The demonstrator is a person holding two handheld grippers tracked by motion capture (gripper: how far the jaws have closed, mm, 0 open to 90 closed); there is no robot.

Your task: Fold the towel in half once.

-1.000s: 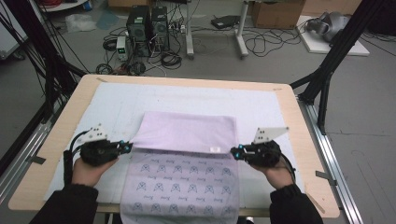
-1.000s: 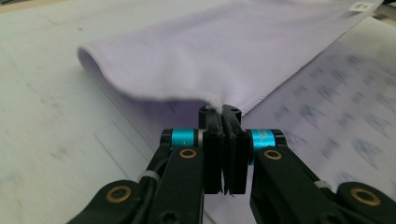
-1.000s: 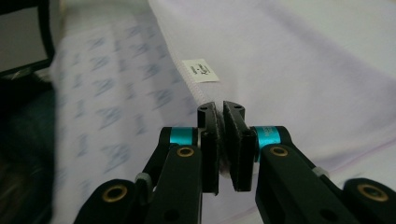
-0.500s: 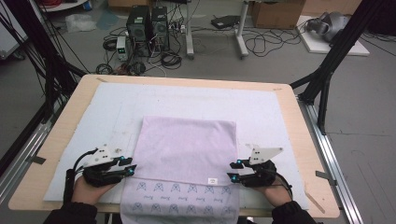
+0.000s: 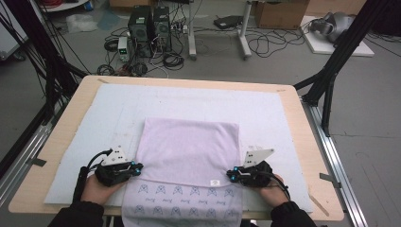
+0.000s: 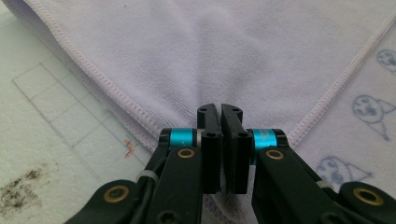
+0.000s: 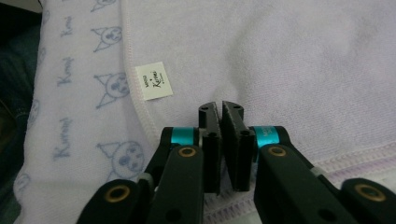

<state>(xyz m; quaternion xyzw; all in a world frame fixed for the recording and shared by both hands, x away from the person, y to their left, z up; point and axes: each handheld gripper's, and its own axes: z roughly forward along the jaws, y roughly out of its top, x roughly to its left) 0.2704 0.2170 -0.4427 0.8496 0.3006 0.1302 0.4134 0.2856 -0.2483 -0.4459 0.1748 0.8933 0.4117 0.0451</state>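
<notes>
Both hands have come down toward the near edge of the table since the earlier frames, and the folded part of the pale lilac terry towel [image 5: 189, 151] now reaches farther toward the person. During this the jaws of both grippers were closing, and now they stand pressed together.

From the high view, the left gripper [image 5: 137, 168] sits at the left side of the towel's fold and the right gripper [image 5: 230, 175] at its right side, each with a grey three-cornered plate on top. The towel lies near the front middle of the table, and its printed lower layer hangs over the near edge.

On the left gripper view, the left gripper [image 6: 220, 108] has its tips over the plain lilac cloth, with cloth passing below the jaws; if a fold is pinched between them I cannot tell. The hem runs away on both sides. On the right gripper view, the right gripper [image 7: 220, 106] is in the same state, near a small white sewn label [image 7: 154, 80], and blue cat-face prints show on the lower layer at the left.

A white padded mat [image 5: 118, 109] covers the light wooden table [image 5: 71, 104]. Behind the table, on the grey floor, stand black computer boxes [image 5: 149, 23] among many cables.

Far from the person, the mat is bare, and both sides of the towel have free space.
</notes>
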